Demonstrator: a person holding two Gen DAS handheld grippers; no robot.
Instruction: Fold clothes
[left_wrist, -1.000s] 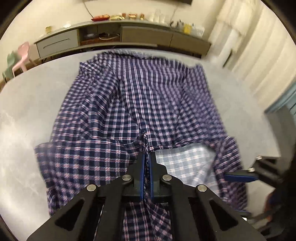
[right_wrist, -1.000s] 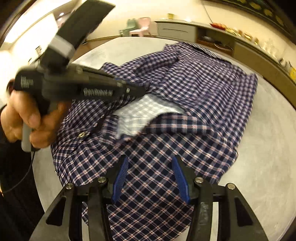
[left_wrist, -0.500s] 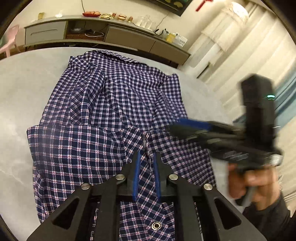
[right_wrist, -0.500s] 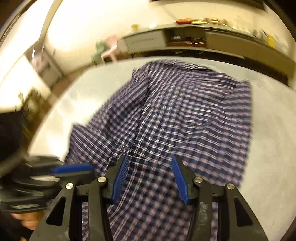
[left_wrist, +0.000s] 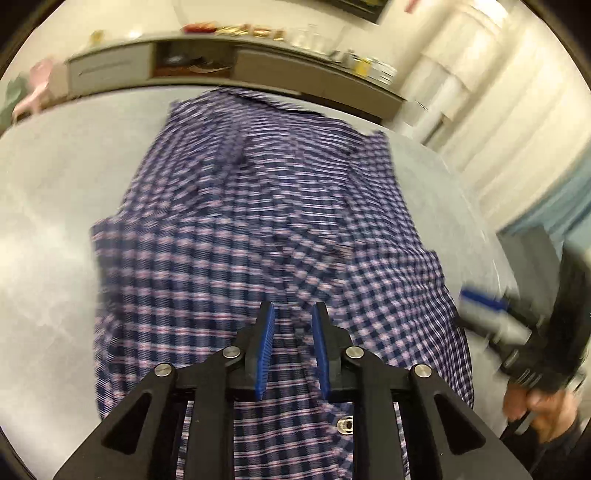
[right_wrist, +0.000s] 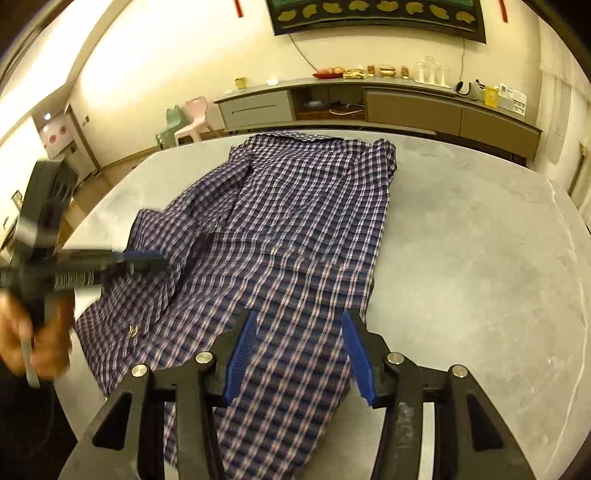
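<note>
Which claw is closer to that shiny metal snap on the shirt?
Left. The left claw, jaws opening, hovers right by the snap; the right claw sits further along the shirt's hem.

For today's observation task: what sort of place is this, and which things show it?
Probably a home living or dining room: a long low sideboard with snacks and glasses, small plastic chairs by the wall, and a checked shirt spread on a grey table.

Left gripper (left_wrist: 293, 314) tilted downward, jaws opening, nothing between; right gripper (right_wrist: 299, 325) tilted downward, jaws wide.
</note>
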